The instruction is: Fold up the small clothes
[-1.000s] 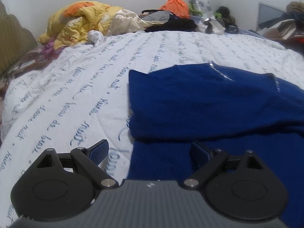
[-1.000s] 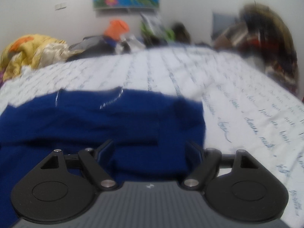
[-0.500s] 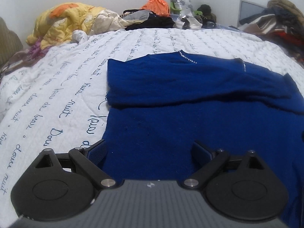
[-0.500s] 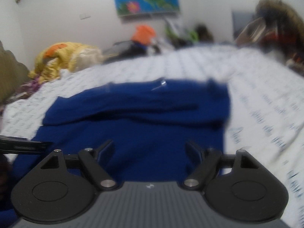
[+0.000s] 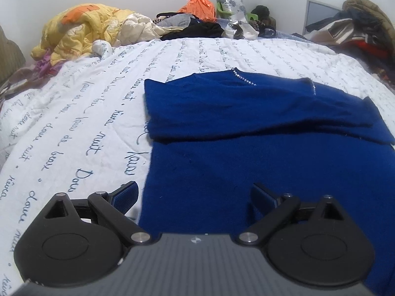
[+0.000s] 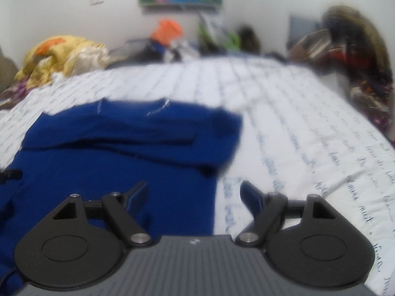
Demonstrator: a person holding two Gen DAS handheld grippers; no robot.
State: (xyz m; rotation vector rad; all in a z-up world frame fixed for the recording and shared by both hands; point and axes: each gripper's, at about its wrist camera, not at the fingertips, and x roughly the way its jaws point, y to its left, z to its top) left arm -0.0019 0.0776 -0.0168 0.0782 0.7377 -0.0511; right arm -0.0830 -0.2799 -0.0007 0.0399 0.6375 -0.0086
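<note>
I hover both spread, empty grippers, left gripper (image 5: pixel 195 193) and right gripper (image 6: pixel 195 192), over the near hem corners of a blue sweater (image 5: pixel 259 133) lying on the script-printed bedspread (image 5: pixel 81 113) (its long axis runs away from me, folded sleeves farthest).

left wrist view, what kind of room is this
Most likely a bedroom in a home: a bed with a white quilt printed with script, a yellow comforter bunched at the far end, and a blue sweater laid out for folding.
</note>
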